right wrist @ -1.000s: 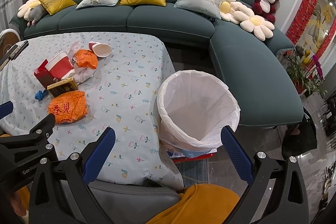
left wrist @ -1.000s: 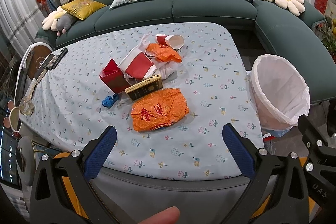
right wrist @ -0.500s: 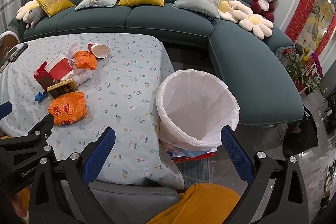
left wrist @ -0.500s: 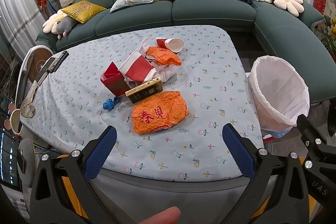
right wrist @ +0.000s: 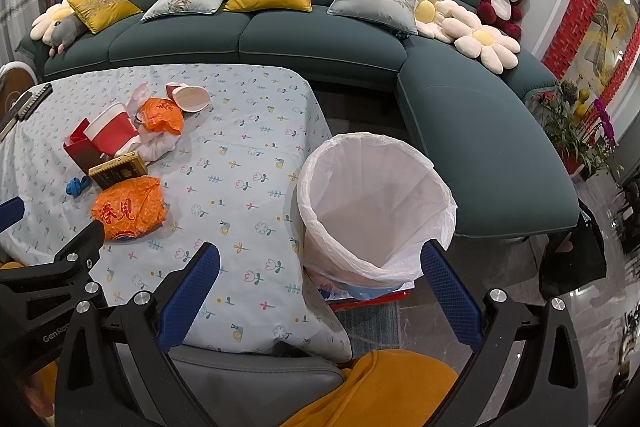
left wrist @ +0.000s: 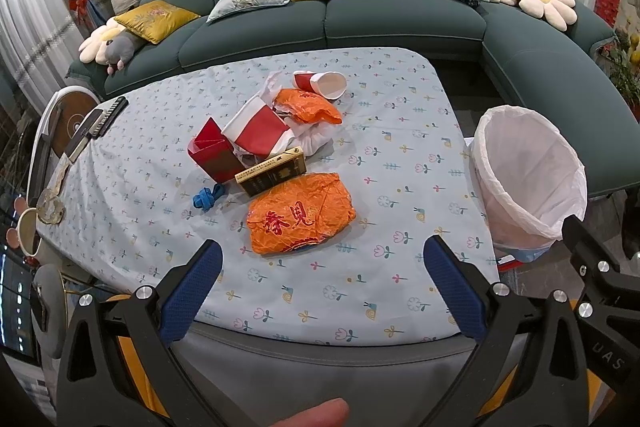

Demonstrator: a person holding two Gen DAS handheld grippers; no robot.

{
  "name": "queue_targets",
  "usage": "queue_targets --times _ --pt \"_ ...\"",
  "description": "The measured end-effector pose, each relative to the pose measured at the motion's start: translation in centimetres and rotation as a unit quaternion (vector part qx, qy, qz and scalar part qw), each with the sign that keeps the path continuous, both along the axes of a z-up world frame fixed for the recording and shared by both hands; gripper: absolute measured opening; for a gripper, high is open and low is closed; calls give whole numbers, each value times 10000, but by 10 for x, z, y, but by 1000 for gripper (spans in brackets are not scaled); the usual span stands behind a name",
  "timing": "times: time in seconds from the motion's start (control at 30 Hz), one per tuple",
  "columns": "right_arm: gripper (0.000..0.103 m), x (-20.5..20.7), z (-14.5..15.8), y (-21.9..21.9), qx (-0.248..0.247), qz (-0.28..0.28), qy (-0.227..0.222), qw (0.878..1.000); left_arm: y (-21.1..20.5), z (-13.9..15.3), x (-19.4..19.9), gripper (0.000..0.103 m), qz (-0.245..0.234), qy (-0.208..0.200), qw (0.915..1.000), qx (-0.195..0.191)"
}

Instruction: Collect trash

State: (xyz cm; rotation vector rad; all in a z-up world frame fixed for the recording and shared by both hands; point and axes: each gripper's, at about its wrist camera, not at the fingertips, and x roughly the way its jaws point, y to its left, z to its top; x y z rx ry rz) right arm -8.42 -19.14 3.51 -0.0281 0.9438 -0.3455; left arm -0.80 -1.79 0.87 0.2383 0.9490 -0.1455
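Trash lies clustered mid-worktop (left wrist: 400, 155): blue scrap (left wrist: 208, 195), red box (left wrist: 211, 155), dark carton (left wrist: 272, 171), orange wrapper (left wrist: 301, 218), paper cup (left wrist: 322, 84). Left gripper (left wrist: 320, 279) fingers spread wide, empty, near the wrapper. White-lined bin (right wrist: 374, 207) stands beside the worktop's right edge; right gripper (right wrist: 318, 287) fingers likewise apart, empty.

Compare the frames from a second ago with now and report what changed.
Very little. The left gripper has drifted slightly forward over the table, so the large orange bag sits marginally lower in its view. Both grippers remain open and empty; the right gripper still faces the lined bin. No trash has been touched or moved.
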Motion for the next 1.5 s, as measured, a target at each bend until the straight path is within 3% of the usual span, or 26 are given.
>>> queue_targets --times 0.73,1.17,1.33,1.5 --pt "96 3 -11 -4 -19 -88 112 9999 10 -11 7 96 134 346 9986 -366" --pt "96 25 -20 3 -125 -165 136 9997 37 -30 25 96 328 487 9962 -641" --pt "96 38 -20 9 -77 -200 103 9997 44 -40 34 95 251 482 9975 -449" --pt "96 51 -21 19 -107 -147 93 9998 57 -55 47 95 312 720 9957 -499"
